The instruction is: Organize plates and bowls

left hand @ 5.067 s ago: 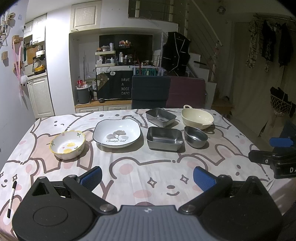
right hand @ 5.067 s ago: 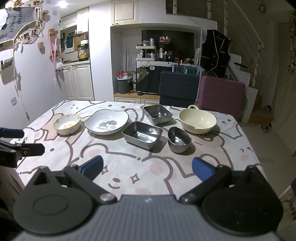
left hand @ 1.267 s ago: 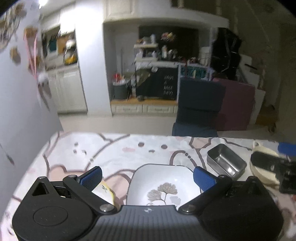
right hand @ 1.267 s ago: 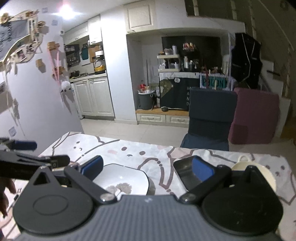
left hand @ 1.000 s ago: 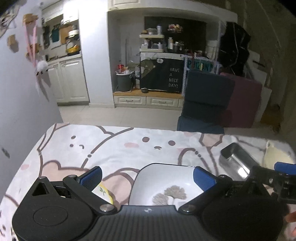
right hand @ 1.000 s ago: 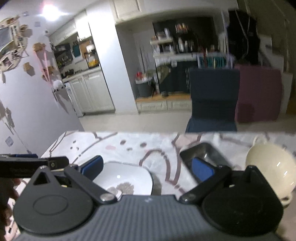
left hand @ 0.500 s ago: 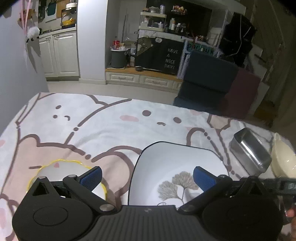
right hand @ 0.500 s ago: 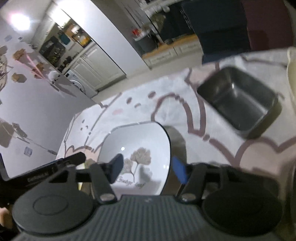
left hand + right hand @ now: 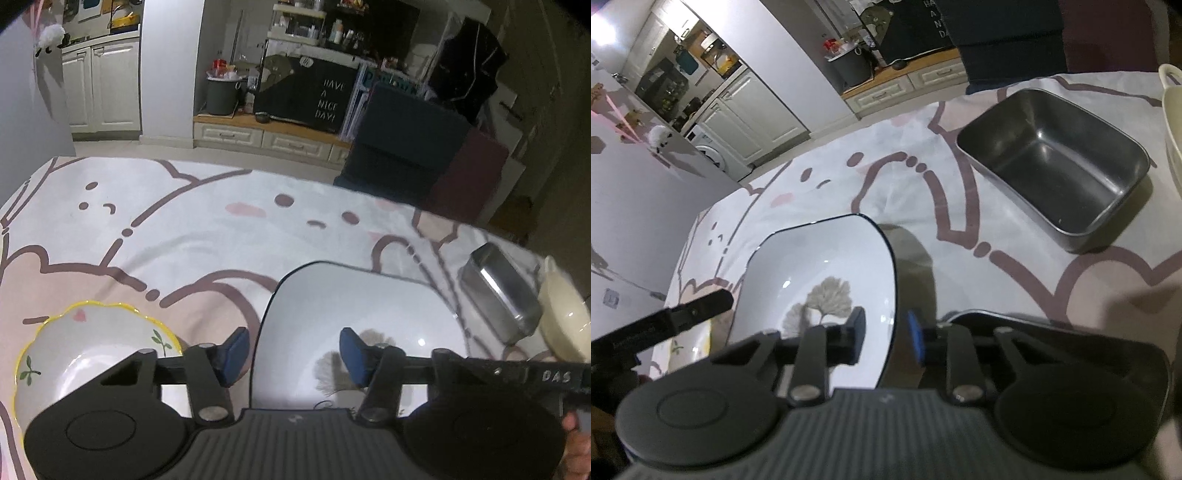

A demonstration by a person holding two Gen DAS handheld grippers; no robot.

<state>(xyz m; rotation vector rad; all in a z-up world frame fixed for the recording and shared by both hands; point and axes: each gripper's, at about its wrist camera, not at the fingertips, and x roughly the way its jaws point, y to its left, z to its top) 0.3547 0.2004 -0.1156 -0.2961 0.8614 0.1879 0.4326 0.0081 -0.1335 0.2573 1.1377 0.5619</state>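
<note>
Between my right gripper (image 9: 885,341) pads: right rim of white plate (image 9: 827,280), jaws closing, not yet pinching. My left gripper (image 9: 294,350) straddles plate's left rim, also closing. Yellow-rimmed bowl (image 9: 74,354) just left. Steel tray (image 9: 1060,177) ahead-right.

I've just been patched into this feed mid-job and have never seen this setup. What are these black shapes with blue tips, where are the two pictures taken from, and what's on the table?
No robot here: a person holds a two-finger claw in each hand, and a fisheye camera on each looks along its blue-padded fingers. In the left view, the left claw straddles the left rim of the square white leaf-print plate. In the right view, the right claw straddles its right rim. Both claws are closing; neither grips yet. Also on the cartoon tablecloth: a yellow-rimmed bowl, a steel tray and a cream bowl.
</note>
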